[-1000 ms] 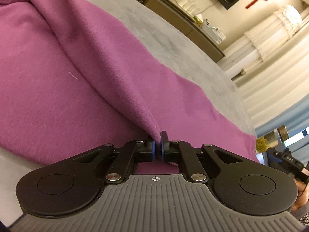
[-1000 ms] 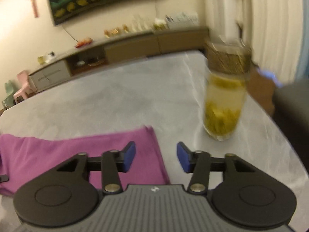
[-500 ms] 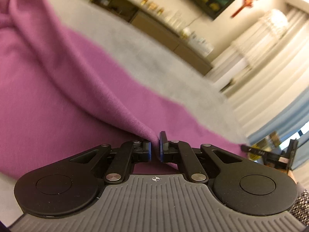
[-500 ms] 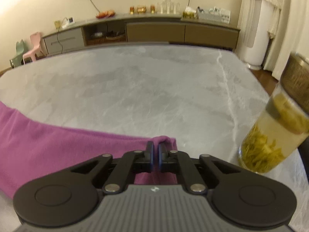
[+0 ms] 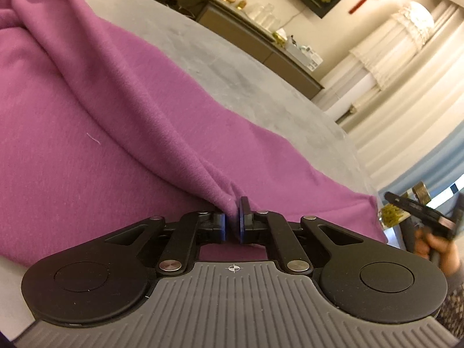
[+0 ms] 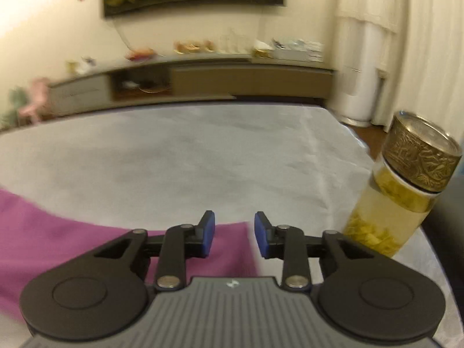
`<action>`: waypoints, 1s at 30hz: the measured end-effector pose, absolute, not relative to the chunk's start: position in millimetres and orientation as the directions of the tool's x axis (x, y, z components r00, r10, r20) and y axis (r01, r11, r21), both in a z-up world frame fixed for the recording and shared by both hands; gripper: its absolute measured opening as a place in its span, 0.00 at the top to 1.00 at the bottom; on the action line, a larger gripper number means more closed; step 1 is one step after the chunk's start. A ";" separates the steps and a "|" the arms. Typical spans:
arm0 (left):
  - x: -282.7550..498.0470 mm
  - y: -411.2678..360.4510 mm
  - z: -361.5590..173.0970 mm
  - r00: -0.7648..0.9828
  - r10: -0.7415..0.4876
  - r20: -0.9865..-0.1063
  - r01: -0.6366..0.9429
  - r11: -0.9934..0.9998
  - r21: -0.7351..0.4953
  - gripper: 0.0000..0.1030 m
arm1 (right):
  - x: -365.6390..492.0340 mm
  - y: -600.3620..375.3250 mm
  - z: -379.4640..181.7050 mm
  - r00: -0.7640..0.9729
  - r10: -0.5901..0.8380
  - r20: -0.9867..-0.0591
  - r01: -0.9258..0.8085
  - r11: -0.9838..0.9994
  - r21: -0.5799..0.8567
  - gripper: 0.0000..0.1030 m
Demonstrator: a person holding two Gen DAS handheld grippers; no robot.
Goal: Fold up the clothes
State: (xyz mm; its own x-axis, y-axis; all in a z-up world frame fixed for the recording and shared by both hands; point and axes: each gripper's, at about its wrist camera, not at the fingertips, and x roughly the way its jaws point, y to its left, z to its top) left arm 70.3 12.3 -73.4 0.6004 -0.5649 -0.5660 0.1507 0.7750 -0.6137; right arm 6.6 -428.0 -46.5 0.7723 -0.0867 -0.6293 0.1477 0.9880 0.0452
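A purple garment (image 5: 121,121) lies spread on the grey table (image 5: 261,81), with a raised fold running from the far left to my left gripper (image 5: 232,217). The left gripper is shut on that fold near the garment's near edge. In the right wrist view the garment's corner (image 6: 87,240) lies under my right gripper (image 6: 234,229), which is open and empty just above the corner's end. The right gripper also shows at the far right edge of the left wrist view (image 5: 420,217).
A glass jar with a brass lid and yellow contents (image 6: 400,197) stands on the table right of the right gripper. The table's right edge (image 6: 348,133) is near it. A low sideboard (image 6: 203,81) lines the far wall.
My right gripper was shut on the garment's corner half a second ago and has opened and let go. The left gripper keeps its hold on the fold.
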 end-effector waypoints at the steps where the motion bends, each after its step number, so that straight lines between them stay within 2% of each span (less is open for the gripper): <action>1: 70.9 12.0 -73.2 0.600 -0.569 -0.563 0.151 0.771 -0.619 1.00 | 1.9 -424.5 -51.5 0.747 -0.054 -0.662 0.116 0.992 0.050 0.71; 4: 71.3 11.4 -71.0 0.600 -0.582 -0.549 0.155 0.758 -0.634 1.00 | -11.2 -414.3 -68.6 0.650 0.040 -0.759 0.022 0.997 0.071 0.73; 5: 69.8 12.8 -67.7 0.606 -0.586 -0.538 0.160 0.753 -0.638 1.00 | -12.5 -415.2 -79.4 0.595 -0.002 -0.803 0.039 0.999 0.027 0.76; 6: 68.6 14.3 -63.6 0.611 -0.592 -0.526 0.170 0.747 -0.643 1.00 | -19.0 -419.5 -79.9 0.599 -0.017 -0.801 0.049 0.999 0.015 0.76; 8: 66.9 17.1 -56.3 0.617 -0.603 -0.506 0.186 0.736 -0.650 1.00 | -27.8 -433.3 -70.9 0.567 -0.043 -0.823 0.115 0.993 0.027 0.92; 9: 67.1 17.9 -54.9 0.615 -0.606 -0.504 0.188 0.733 -0.653 1.00 | -30.5 -432.2 -66.2 0.562 -0.080 -0.823 0.121 0.993 -0.014 0.92; 10: 67.3 18.7 -53.9 0.613 -0.610 -0.502 0.190 0.731 -0.656 1.00 | -33.2 -430.6 -61.4 0.558 -0.119 -0.821 0.126 0.990 -0.058 0.89; 13: 69.4 17.5 -56.8 0.607 -0.609 -0.511 0.177 0.731 -0.659 1.00 | -38.7 -404.2 -43.3 0.600 -0.062 -0.797 0.012 0.998 -0.069 0.79; 15: 71.5 16.7 -59.3 0.598 -0.614 -0.515 0.162 0.722 -0.672 1.00 | -39.4 -377.0 -39.7 0.615 -0.010 -0.788 -0.110 0.989 -0.098 0.55; 19: 71.9 18.7 -50.0 0.604 -0.639 -0.476 0.151 0.678 -0.720 1.00 | -34.8 -338.6 -50.7 0.595 0.068 -0.801 -0.292 0.947 -0.137 0.47; 26: 86.2 27.2 -41.5 0.593 -0.705 -0.389 0.097 0.543 -0.834 1.00 | -27.8 -318.4 -61.6 0.570 0.123 -0.812 -0.400 0.905 -0.143 0.45; 28: 85.8 27.3 -40.2 0.586 -0.706 -0.398 0.106 0.554 -0.826 1.00 | -26.1 -321.0 -61.4 0.562 0.136 -0.816 -0.401 0.907 -0.125 0.49; 29: 85.4 27.3 -39.6 0.582 -0.706 -0.404 0.111 0.561 -0.820 1.00 | -25.3 -322.4 -61.2 0.558 0.142 -0.818 -0.401 0.909 -0.116 0.70; 30: 85.1 27.3 -39.0 0.579 -0.706 -0.409 0.116 0.568 -0.815 1.00 | -21.3 -325.1 -61.6 0.543 0.154 -0.825 -0.401 0.911 -0.094 0.98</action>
